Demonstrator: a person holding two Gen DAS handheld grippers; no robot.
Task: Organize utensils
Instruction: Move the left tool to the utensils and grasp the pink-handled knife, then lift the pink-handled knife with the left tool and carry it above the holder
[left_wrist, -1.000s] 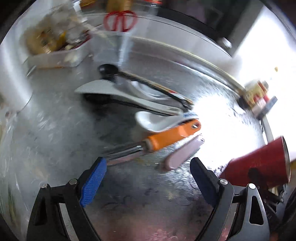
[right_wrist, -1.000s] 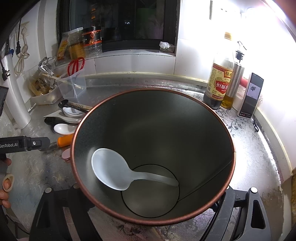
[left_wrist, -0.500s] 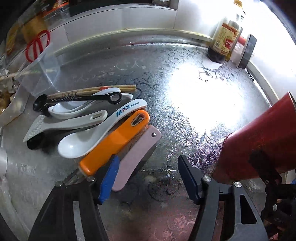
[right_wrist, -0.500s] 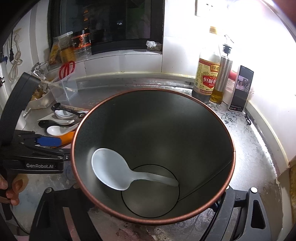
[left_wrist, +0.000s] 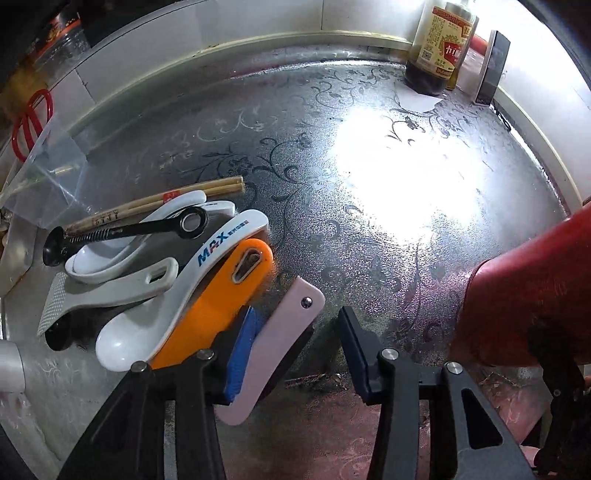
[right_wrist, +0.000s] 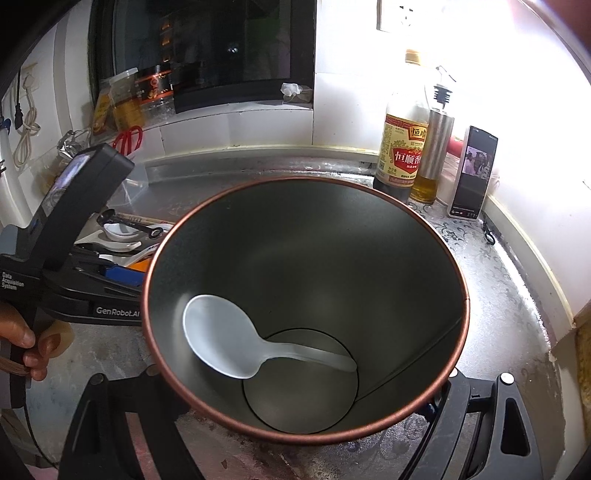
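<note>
A pile of utensils lies at the left of the counter: an orange-handled tool (left_wrist: 221, 306), a white "MAX" spoon (left_wrist: 177, 306), a grey-white slotted paddle (left_wrist: 122, 288), a black measuring spoon (left_wrist: 147, 229) and chopsticks (left_wrist: 166, 203). A pink flat handle (left_wrist: 284, 325) lies at the pile's right edge, between the jaws of my left gripper (left_wrist: 297, 321). Those jaws are closing; the left blue pad (left_wrist: 240, 350) is against the handle, the right pad stands apart. My right gripper (right_wrist: 299, 410) is shut on a red canister (right_wrist: 306, 435) that holds a white plastic spoon (right_wrist: 221, 332).
A vinegar bottle (right_wrist: 402, 147), an oil bottle (right_wrist: 436, 147) and a propped phone (right_wrist: 472, 173) stand at the back right. A clear plastic tub (left_wrist: 44, 173) with red scissors (left_wrist: 29, 122) sits at the back left. A hand (right_wrist: 22, 339) holds the left gripper.
The left gripper has swung and rolled toward the pile's near end, and its jaws have narrowed around the pink handle. The right gripper keeps the canister still.
</note>
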